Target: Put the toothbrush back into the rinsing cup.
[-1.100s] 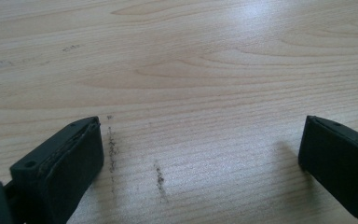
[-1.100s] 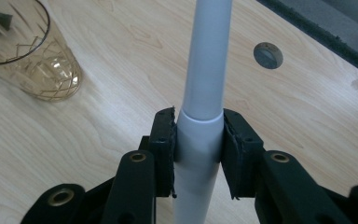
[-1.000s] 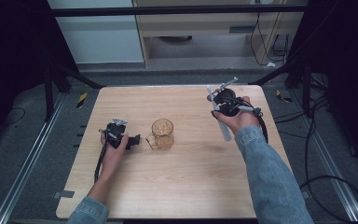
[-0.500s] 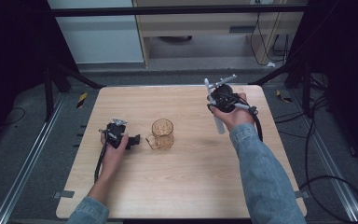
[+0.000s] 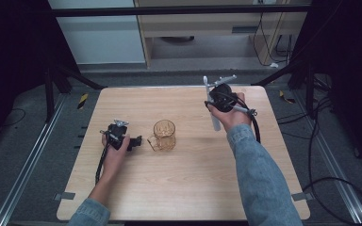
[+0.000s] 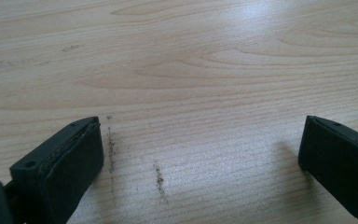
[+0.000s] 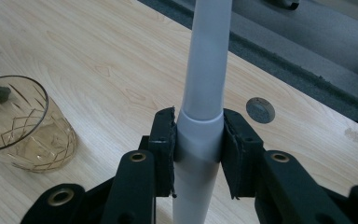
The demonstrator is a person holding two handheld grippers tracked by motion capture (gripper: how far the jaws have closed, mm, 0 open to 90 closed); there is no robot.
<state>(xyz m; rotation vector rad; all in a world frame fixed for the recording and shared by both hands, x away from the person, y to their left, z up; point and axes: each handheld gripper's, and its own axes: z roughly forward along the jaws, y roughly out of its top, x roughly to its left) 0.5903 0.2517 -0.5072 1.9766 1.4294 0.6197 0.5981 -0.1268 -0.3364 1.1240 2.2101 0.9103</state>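
Observation:
An amber cut-glass mug (image 5: 164, 135) stands on the wooden table (image 5: 184, 188), its handle toward my left gripper (image 5: 138, 140). That gripper rests on the table just left of the mug. In the left gripper view its jaws (image 6: 200, 140) stand wide apart over bare wood (image 6: 191, 60). My right gripper (image 5: 213, 101) is held above the table's far right part, shut on a long white tube (image 5: 215, 123). In the right gripper view both pads clamp the tube (image 7: 207, 70) at a step in its width, and the mug (image 7: 23, 135) sits to the lower left.
A round grey plug (image 7: 260, 110) is set into the tabletop near the far edge. Beyond that edge lie dark floor and a pale cabinet (image 5: 99, 42). Metal rails (image 5: 33, 155) run along the left, and cables (image 5: 330, 183) lie on the floor at the right.
The right hand has shifted slightly toward the far left with the tube still clamped. The left hand and the mug have not moved.

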